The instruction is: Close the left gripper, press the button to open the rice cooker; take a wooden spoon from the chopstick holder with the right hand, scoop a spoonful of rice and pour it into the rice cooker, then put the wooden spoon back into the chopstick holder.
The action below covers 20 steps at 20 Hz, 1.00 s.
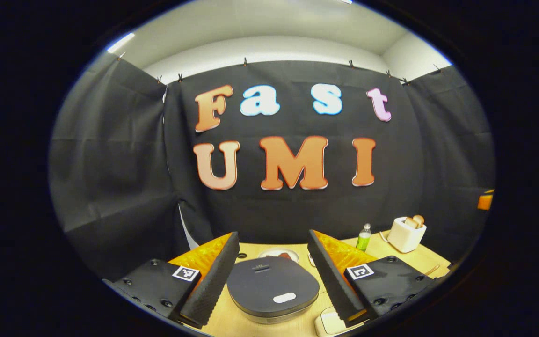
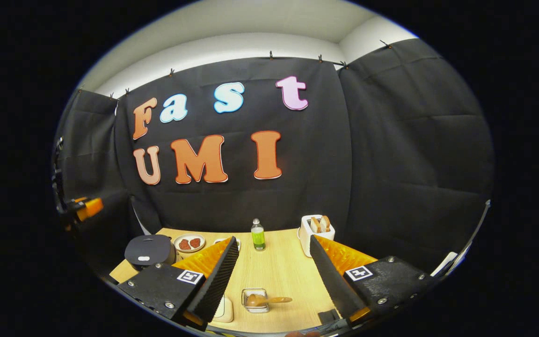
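Open tabletop mid, betw bottle far and chopstick holder near. Rice cooker + plate crowd far left; toaster blocks far right.

No legible text, brand, or number appears on any object. Each hand-held gripper carries square black-and-white coded markers, one per finger mount: left hand-held gripper, right hand-held gripper. The bottle bears a green label, too small to read. The rice cooker lid shows no readable marking.
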Each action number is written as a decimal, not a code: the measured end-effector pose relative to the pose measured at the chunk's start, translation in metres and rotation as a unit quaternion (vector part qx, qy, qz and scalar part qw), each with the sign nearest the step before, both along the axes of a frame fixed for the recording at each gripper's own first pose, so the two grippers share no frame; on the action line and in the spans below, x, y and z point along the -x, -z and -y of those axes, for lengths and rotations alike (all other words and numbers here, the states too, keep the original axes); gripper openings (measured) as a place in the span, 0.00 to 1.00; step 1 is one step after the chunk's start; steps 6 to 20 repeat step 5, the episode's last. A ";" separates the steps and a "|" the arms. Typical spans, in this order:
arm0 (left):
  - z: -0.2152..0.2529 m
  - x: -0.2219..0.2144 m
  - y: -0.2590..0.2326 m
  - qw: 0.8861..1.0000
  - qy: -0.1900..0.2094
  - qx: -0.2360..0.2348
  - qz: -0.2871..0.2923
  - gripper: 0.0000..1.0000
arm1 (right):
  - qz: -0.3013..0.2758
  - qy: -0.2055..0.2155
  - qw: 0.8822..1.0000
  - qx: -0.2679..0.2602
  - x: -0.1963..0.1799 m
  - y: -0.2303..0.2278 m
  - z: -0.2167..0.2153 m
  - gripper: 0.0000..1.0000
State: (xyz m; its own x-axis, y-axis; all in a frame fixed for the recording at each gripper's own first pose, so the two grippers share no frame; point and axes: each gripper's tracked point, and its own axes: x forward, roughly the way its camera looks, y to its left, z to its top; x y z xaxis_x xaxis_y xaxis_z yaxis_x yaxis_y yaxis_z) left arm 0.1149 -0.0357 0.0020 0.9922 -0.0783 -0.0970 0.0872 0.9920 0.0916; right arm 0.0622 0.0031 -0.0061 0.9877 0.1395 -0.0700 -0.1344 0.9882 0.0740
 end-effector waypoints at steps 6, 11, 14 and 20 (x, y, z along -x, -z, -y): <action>-0.022 0.048 -0.063 0.999 -0.027 -0.020 0.022 1.00 | 0.048 -0.002 0.999 0.018 -0.002 -0.031 0.002 0.95; -0.022 0.048 -0.063 0.999 -0.027 -0.020 0.022 1.00 | 0.048 -0.002 0.999 0.018 -0.002 -0.031 0.002 0.95; -0.022 0.048 -0.063 0.999 -0.027 -0.020 0.022 1.00 | 0.048 -0.002 0.999 0.018 -0.002 -0.031 0.002 0.95; -0.022 0.048 -0.063 0.999 -0.027 -0.020 0.022 1.00 | 0.048 -0.002 0.999 0.018 -0.002 -0.031 0.002 0.95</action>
